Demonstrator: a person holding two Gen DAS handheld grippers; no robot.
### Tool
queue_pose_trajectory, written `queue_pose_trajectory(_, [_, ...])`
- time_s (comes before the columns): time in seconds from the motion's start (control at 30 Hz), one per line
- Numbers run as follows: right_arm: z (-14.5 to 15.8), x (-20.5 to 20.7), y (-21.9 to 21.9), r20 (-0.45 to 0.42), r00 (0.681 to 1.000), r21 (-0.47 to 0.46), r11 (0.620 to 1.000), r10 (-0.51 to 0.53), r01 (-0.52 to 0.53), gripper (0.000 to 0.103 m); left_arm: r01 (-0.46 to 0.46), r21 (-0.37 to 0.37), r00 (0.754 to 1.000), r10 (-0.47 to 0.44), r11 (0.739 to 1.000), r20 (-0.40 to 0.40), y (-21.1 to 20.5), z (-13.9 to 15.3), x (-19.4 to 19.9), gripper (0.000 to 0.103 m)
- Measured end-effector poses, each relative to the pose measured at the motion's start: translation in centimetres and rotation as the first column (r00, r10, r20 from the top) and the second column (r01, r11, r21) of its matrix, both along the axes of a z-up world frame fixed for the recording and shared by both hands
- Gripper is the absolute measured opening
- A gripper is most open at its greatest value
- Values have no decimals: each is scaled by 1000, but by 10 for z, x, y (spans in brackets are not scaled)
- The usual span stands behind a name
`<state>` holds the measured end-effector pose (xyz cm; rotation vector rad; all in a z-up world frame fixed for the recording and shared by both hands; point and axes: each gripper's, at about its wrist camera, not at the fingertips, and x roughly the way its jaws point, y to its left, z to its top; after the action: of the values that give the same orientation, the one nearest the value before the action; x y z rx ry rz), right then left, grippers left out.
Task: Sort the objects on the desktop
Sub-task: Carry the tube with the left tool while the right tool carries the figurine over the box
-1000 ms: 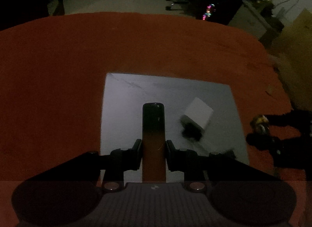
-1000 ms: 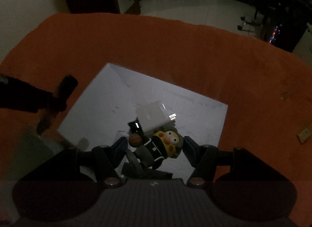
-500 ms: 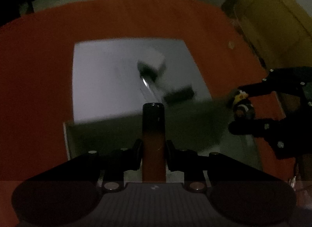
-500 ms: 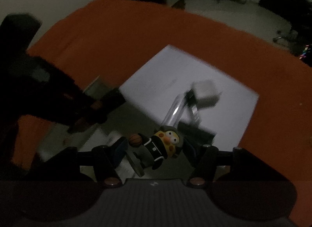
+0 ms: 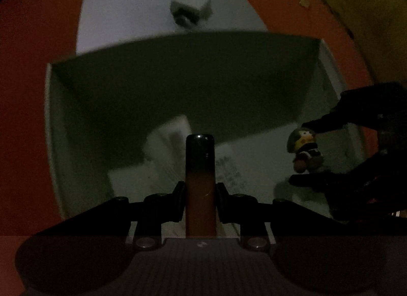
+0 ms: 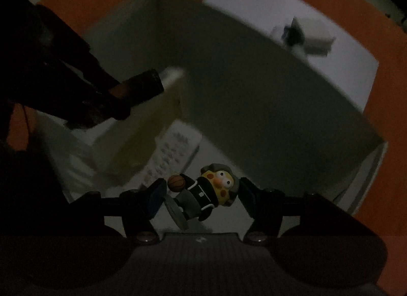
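My left gripper is shut on a dark tube with an orange lower half and points steeply down into an open white box. At the right of the left wrist view, my right gripper holds a small figurine over the same box. In the right wrist view, my right gripper is shut on the yellow-faced figurine with a basketball. There the left gripper and the tube show at the left, above the box.
Inside the box lie a white remote control and a cream carton. Beyond the box, a white sheet on the orange tablecloth carries a small white cube beside a dark item. A cardboard box stands far right.
Both grippers have moved back from above the white sheet to above the open box and come lower. Each keeps its hold, and the sheet with the cube has slid to the top of both views.
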<state>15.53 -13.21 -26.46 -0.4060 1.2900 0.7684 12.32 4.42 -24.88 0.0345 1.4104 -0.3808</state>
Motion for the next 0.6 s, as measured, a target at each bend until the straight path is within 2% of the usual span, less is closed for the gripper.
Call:
queue_pose_trajectory(0.2, [-31, -11, 8, -1, 1000, -50, 998, 30, -30, 65, 25, 22, 1000, -25, 999, -7, -10, -17, -6, 21])
queue_pose_trajectory(0.43, [-44, -19, 20, 4, 999, -58, 998, 40, -39, 65, 10, 27, 1000, -10, 1000, 2, -12, -28, -5, 21])
queue_pose_trajectory(0.6, [-60, -24, 31, 24, 999, -123, 992, 44, -41, 65, -7, 35, 1000, 6, 999, 14, -15, -40, -6, 21])
